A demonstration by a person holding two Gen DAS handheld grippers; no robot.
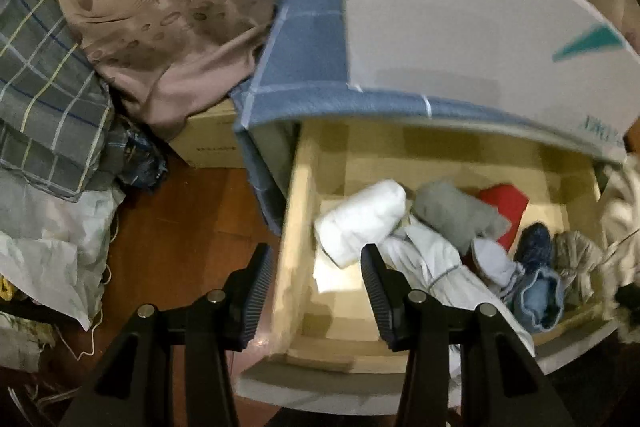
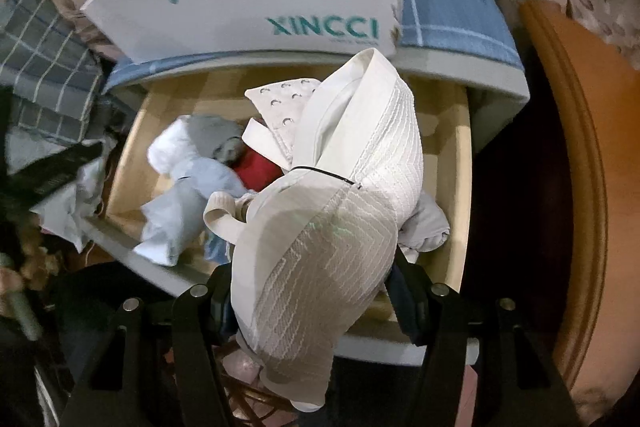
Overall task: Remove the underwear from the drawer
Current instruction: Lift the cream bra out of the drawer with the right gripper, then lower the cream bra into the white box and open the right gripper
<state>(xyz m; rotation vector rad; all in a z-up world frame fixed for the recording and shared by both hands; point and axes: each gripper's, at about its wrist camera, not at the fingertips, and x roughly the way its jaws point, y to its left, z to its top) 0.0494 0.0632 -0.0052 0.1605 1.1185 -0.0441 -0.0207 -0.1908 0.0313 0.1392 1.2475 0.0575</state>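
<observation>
While the right tool (image 2: 316,301) stays out of it, clamped on a white bra (image 2: 340,195) above the open drawer (image 1: 298,227), we see the left tool (image 1: 316,291) over the drawer's near left corner, its prongs apart with nothing between them. More folded underwear (image 1: 456,211) (white, grey, red, blue) lies inside.

Both wrist views steeply over drawer (image 1: 298,187)
</observation>
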